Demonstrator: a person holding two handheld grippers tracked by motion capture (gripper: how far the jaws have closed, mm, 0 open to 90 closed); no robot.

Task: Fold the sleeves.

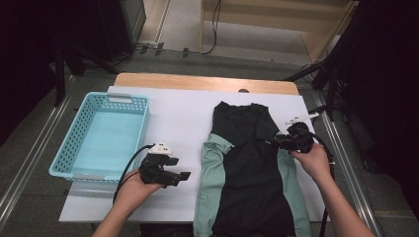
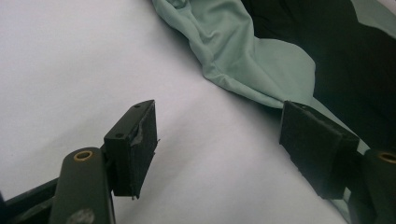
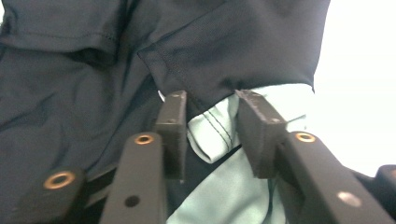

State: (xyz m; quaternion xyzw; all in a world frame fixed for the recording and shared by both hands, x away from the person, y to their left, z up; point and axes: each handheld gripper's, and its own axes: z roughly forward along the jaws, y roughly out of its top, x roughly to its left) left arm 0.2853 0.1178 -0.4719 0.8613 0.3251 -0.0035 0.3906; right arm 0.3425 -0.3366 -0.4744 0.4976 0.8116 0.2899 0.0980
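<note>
Green fabric of the shirt [image 3: 219,135] sits between the right tool [image 3: 210,121]'s part-open jaws, apparently unpinched.

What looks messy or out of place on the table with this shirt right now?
The black shirt is not flat: its mint green side panel on the left is bunched and wrinkled, and the hem hangs over the table's near edge. The blue basket sits slightly skewed to the table.
</note>
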